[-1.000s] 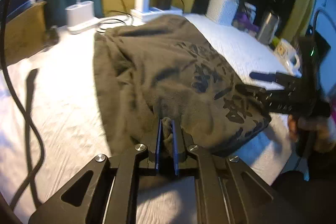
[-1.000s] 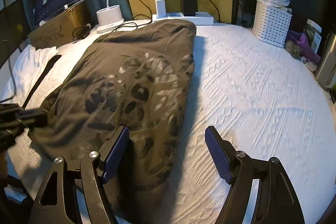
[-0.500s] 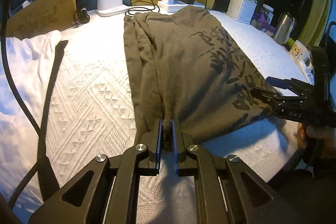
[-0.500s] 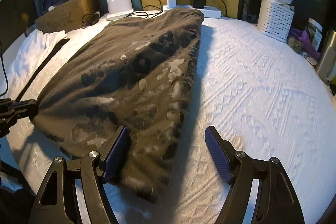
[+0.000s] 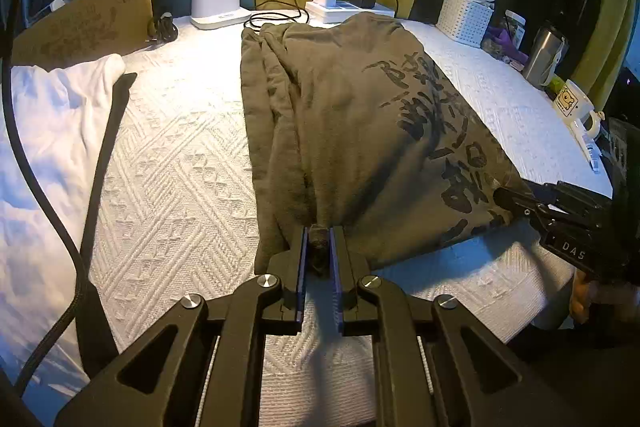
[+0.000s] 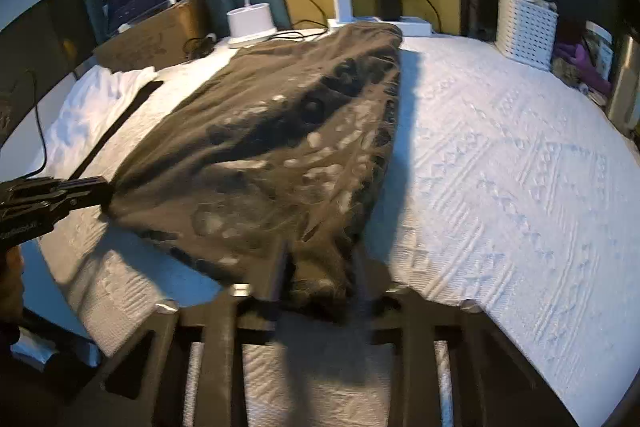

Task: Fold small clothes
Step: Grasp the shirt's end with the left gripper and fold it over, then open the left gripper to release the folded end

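Left hand-held gripper point(image 5: 319, 247) clamped, right one point(image 6: 320, 267) (blurred) straddling cloth.

A bed point(image 5: 172, 163) with a white woven cover carried it all. A dark shirt point(image 5: 352, 131) lay lengthwise down the middle. A white cloth point(image 5: 52, 115) sat bunched at the left edge, beside a black strap point(image 5: 106, 147). At the far end stood a lamp base point(image 5: 216, 5), a power strip point(image 5: 344, 9) and a basket point(image 5: 466, 15).

From the left wrist view, the shirt point(image 5: 352, 131) lies at centre on the bedspread point(image 5: 180, 163); basket point(image 5: 464, 17) at one o'clock, lamp base point(image 5: 218, 5) at eleven.
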`<state>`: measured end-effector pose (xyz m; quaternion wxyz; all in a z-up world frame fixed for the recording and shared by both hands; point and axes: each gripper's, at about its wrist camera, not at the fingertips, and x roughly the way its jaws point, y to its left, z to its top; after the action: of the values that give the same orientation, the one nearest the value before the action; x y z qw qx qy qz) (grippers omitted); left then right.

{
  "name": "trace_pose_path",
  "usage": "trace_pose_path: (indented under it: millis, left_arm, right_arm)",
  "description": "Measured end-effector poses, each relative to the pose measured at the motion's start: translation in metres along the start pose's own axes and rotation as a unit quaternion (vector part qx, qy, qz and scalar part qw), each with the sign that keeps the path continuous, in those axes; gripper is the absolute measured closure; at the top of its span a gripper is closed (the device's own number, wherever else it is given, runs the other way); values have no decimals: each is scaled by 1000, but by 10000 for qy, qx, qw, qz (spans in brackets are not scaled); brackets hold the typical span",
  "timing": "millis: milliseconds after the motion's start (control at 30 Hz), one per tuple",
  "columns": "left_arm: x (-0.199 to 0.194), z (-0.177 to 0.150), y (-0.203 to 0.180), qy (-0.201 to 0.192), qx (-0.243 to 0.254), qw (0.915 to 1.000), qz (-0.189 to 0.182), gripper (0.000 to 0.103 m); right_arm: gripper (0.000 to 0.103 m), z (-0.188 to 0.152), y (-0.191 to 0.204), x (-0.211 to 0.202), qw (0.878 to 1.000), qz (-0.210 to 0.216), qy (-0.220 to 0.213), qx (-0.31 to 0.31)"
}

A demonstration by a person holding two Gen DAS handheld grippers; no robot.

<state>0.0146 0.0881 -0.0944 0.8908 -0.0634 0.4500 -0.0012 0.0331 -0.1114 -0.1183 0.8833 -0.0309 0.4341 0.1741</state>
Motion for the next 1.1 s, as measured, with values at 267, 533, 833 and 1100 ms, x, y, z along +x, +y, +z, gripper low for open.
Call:
trace_pose_path:
  millis: [267, 533, 833, 1100]
  left_arm:
    - [0, -2, 3, 42, 25, 10000, -3, 93]
    - [0, -7, 8, 92, 42, 9999, -45, 62]
    - [-8, 9, 16, -102, -5, 9999, 30, 49]
    - [2, 29, 10, -81, 140, 9999, 7, 49]
  right_arm:
    - [88, -4, 10, -22, 10000, -12, -71, 35]
    - [86, -14, 13, -16, 9995, -303, 63, 59]
    - [25, -12, 5, -23, 9977, -661, 118, 75]
    - [25, -6, -14, -25, 9969, -752, 104, 231]
